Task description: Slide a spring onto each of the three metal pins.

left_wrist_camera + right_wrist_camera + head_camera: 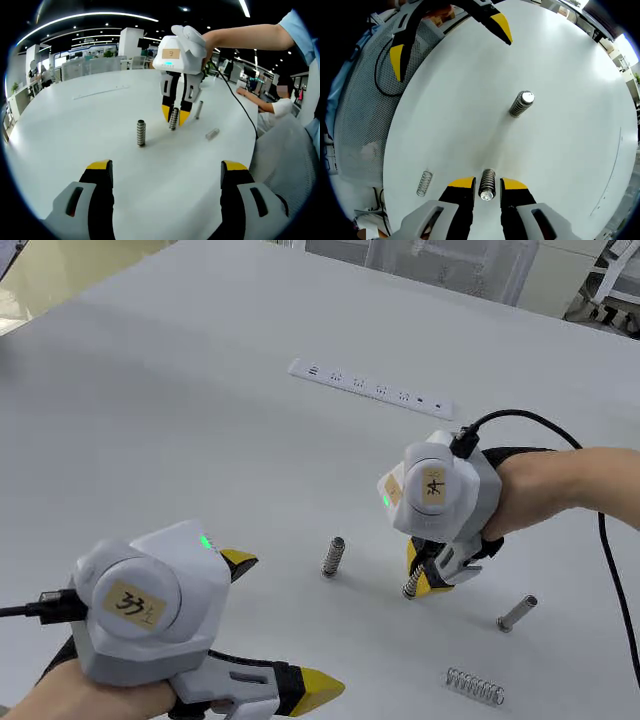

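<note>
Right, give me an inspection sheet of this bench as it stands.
Surface: white table, plain.
Job's things: sprung pin upright; second sprung pin between the right jaws; bare pin; loose spring lying flat.
Clutter: power strip.
Grippers: left gripper open, holding nothing; right gripper flanks the second pin, grip unclear.
Cables: black cable from the right gripper.
Surroundings: open office; seated person beyond the table.

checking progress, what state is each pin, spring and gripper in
left pin, upright, spring on it
middle pin, upright, spring on it, between the right gripper's jaws
right pin, upright, bare
loose spring, lying flat, on no pin
left gripper, open, holding nothing
right gripper, jaws close around the middle pin's spring, grip unclear
</note>
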Demonstrator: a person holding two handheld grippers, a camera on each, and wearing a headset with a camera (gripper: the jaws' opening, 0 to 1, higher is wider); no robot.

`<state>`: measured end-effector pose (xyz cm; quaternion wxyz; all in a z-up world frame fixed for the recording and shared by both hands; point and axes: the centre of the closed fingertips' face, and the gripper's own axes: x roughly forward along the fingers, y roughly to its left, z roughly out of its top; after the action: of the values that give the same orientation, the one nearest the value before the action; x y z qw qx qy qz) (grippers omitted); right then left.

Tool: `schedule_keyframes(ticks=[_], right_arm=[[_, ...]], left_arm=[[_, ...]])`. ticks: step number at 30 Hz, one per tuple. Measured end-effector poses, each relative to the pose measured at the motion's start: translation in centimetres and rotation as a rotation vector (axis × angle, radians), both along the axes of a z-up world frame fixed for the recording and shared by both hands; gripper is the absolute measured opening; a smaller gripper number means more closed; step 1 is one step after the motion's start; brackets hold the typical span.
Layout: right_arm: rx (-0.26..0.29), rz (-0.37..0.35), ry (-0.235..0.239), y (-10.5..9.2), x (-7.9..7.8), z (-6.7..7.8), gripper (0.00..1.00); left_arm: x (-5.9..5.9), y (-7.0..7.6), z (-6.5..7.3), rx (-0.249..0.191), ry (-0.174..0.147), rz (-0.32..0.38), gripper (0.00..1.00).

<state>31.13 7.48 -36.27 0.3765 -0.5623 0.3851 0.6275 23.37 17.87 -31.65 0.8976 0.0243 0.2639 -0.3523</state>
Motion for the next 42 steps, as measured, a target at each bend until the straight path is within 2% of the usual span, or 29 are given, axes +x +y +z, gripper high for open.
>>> schedule_keyframes(ticks=[4,10,14,16,18,26,30,35,39,42], right_arm=[[0.017,-0.024,-0.014,0.0,0.3,0.0,0.34],[0.083,-0.055,-0.031,0.5,0.7,0.2,0.65],[0.116,-0.105,-0.042,0.7,0.9,0.4,0.8],[0.137,-0.11,-0.045,0.9,0.8,0.5,0.91],[0.161,-0.122,-0.047,1.1,0.8,0.6,0.98],[0.204,-0.157,-0.044,1.0,0.3,1.1,0.99],[0.255,-0.198,-0.033,1.1,0.0,1.7,0.99],[0.291,-0.246,-0.039,0.4,0.1,2.2,0.99],[0.325,-0.302,-0.041,-0.3,0.0,2.5,0.99],[0.366,-0.335,-0.033,-0.6,-0.4,2.8,0.99]], left_arm=[[0.0,0.0,0.0,0.001,0.001,-0.001,0.87],[0.0,-0.2,0.1,0.001,-0.005,-0.009,0.88],[0.0,-0.2,0.2,0.002,-0.008,-0.01,0.88],[0.0,-0.2,0.2,0.003,-0.011,-0.008,0.88],[0.0,-0.2,0.3,0.003,-0.012,-0.009,0.88],[0.0,-0.2,0.3,0.007,-0.013,-0.013,0.88],[0.0,0.0,0.4,0.012,-0.011,-0.011,0.89],[0.0,0.1,0.5,0.008,-0.007,-0.009,0.89],[0.1,-0.2,1.1,-0.008,-0.009,-0.021,0.91],[0.2,-0.5,1.2,0.0,-0.013,-0.033,0.93]])
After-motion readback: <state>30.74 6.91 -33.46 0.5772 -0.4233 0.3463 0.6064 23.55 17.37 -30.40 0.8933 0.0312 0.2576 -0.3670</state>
